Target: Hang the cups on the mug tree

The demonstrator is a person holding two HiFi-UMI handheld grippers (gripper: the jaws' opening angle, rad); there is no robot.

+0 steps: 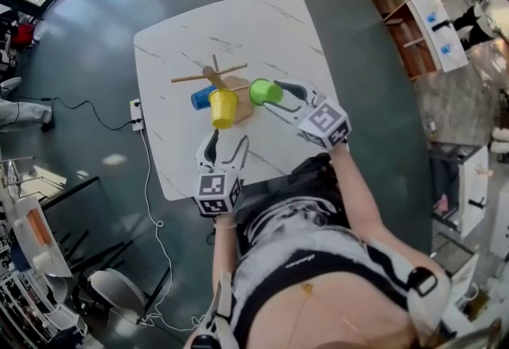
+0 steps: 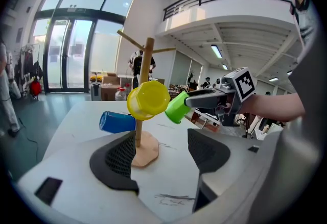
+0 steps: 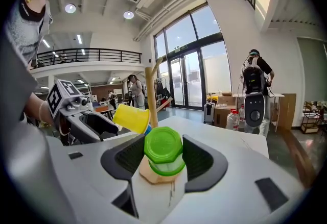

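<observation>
On the table point(image 1: 262, 21) stands the mug tree point(image 1: 215, 75), carrying a left cup point(image 1: 202, 98) and a front cup point(image 1: 223, 108); a third cup point(image 1: 264, 91) is just right, in the right claw point(image 1: 277, 96).

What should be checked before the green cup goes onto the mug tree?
1. Grip: ok. The right gripper has its jaws shut on the sides of the green cup.
2. Free peg: ok. The upper pegs of the mug tree are bare.
3. Cups already hung: ok. The yellow cup and blue cup hang from the tree, off the table.
4. Left gripper out of the way: ok. It is open, empty and set back from the tree's base.
5. Green cup's handle turned toward a peg: cannot tell. No handle shows in any view.
</observation>
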